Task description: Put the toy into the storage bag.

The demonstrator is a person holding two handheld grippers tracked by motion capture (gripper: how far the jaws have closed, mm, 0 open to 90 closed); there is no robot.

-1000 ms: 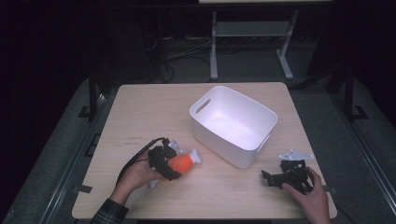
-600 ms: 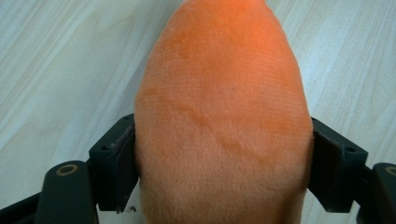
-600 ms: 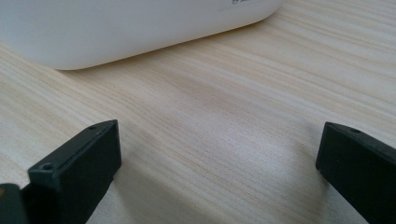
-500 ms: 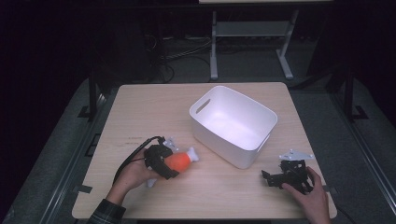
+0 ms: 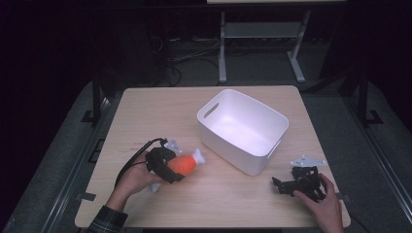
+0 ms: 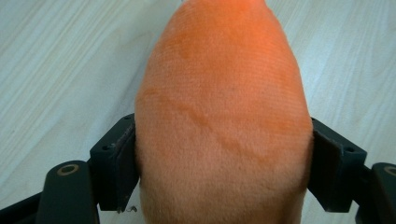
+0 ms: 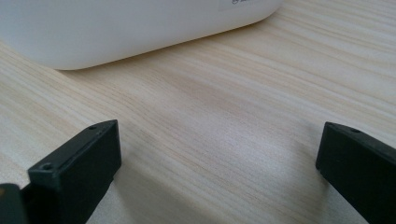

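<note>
In the lower left of the high view, the left gripper (image 5: 171, 167) pinched a soft orange toy (image 5: 185, 163) just over the worktop (image 5: 155, 109). Its 2 jaws pressed the toy's sides. A white bin (image 5: 242, 129) stood in the middle, near the toy. In the lower right, the right gripper (image 5: 296, 183) sat spread wide with nothing in it. The toy probably goes into the bin. To do that well, squeeze gently, lift above the rim, then let go inside.

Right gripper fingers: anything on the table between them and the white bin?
Nothing. In the right gripper view, bare wooden table runs from the open right gripper to the white bin.
</note>
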